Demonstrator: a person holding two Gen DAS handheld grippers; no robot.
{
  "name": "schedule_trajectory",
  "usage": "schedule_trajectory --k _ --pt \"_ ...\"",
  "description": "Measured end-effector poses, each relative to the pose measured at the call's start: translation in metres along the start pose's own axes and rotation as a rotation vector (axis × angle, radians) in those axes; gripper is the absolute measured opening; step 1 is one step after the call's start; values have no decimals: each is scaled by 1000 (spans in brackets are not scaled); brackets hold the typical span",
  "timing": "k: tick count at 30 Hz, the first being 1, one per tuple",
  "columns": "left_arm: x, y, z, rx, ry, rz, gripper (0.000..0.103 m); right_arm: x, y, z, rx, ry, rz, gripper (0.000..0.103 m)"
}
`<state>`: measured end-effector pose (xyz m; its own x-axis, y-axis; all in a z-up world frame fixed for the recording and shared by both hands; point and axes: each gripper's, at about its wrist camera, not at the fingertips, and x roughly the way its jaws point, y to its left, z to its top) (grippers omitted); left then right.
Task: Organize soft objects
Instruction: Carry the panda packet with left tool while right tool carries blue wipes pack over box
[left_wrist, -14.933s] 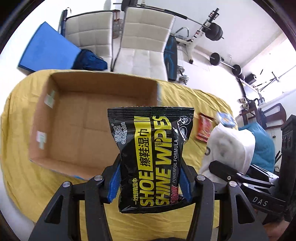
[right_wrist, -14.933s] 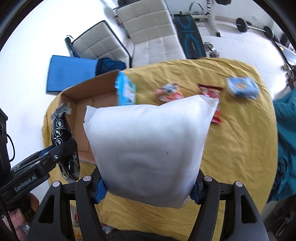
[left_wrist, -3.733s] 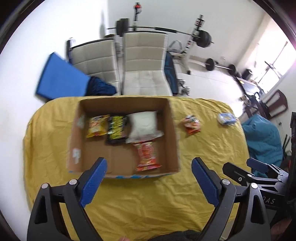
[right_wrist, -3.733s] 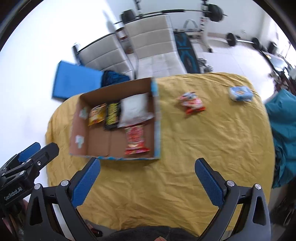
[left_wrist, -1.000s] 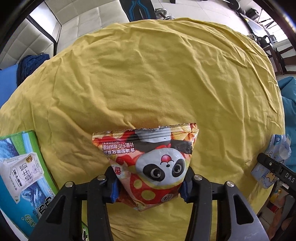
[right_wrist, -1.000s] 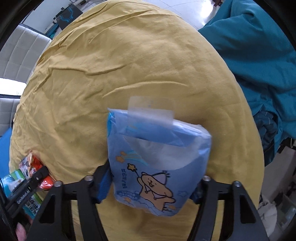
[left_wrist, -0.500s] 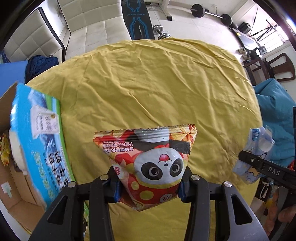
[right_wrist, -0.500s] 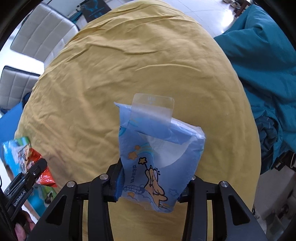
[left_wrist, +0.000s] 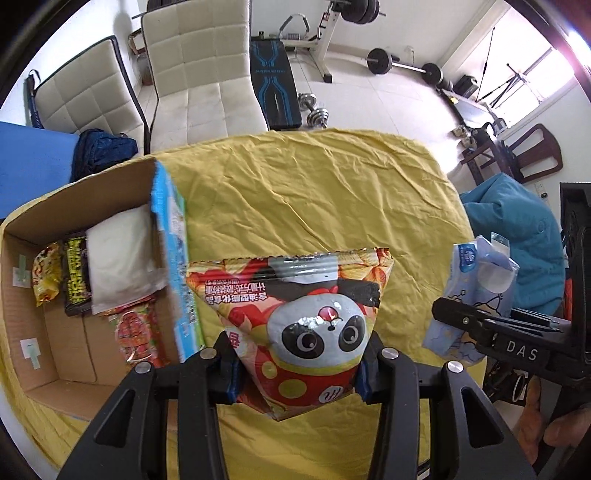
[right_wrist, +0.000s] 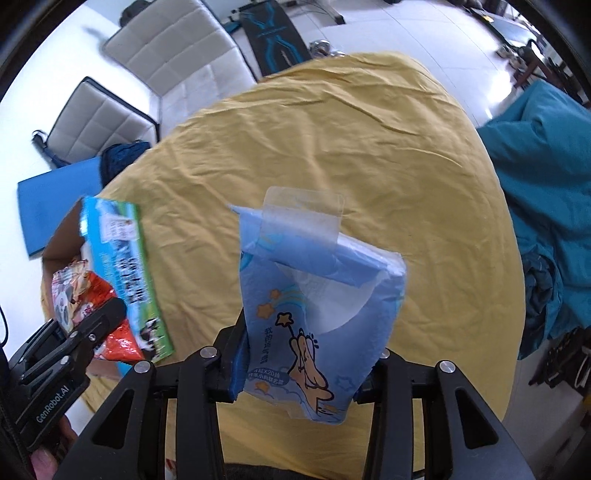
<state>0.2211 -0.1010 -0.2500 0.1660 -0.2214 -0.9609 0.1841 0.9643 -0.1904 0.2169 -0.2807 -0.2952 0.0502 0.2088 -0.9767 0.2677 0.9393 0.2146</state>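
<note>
**Carrying the last two packets toward the box**

Gripping a packet apiece, both sets of tongs are now hanging clear above the yellow-covered counter (left_wrist: 332, 192). Nearest, the left tongs (left_wrist: 297, 369) are clenched on the panda snack bag (left_wrist: 306, 317), blue pads pressing into its lower corners so it is standing up between them. The right tongs (right_wrist: 299, 369) are grasping the blue tissue pack (right_wrist: 317, 295), squeezed narrow at its base with its clear sticker flap pointing away; a second ago those jaws were much wider, and they have since tightened onto the pack.

A moment ago both packets were being held low over the cloth. Now they are being lifted, and the cardboard box (left_wrist: 48, 387) is swinging into the left view, just beside the panda bag. Inside it four things are already lying together: a yellow snack bag (left_wrist: 46, 275), a black wipes packet (left_wrist: 77, 280), a white pouch (left_wrist: 122, 258) and a red packet (left_wrist: 136, 332) near the front wall.

Farther out, the cloth is looking bare, with nothing left on it that I can see. So these two seem to be the final pieces, and the job is nearly finished once they are dropped in the free floor of the box.

Beyond the counter, two white chairs (left_wrist: 199, 70) and some weights (left_wrist: 402, 66) are sitting against the wall.
</note>
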Motion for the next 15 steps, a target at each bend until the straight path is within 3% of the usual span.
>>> schedule_trajectory --k 7,15 --pt "-47 56 -20 -32 -48 -1 41 -33 63 -20 -93 -37 58 43" --pt "-93 156 -44 -138 -99 42 41 -37 168 -39 -224 -41 112 43"
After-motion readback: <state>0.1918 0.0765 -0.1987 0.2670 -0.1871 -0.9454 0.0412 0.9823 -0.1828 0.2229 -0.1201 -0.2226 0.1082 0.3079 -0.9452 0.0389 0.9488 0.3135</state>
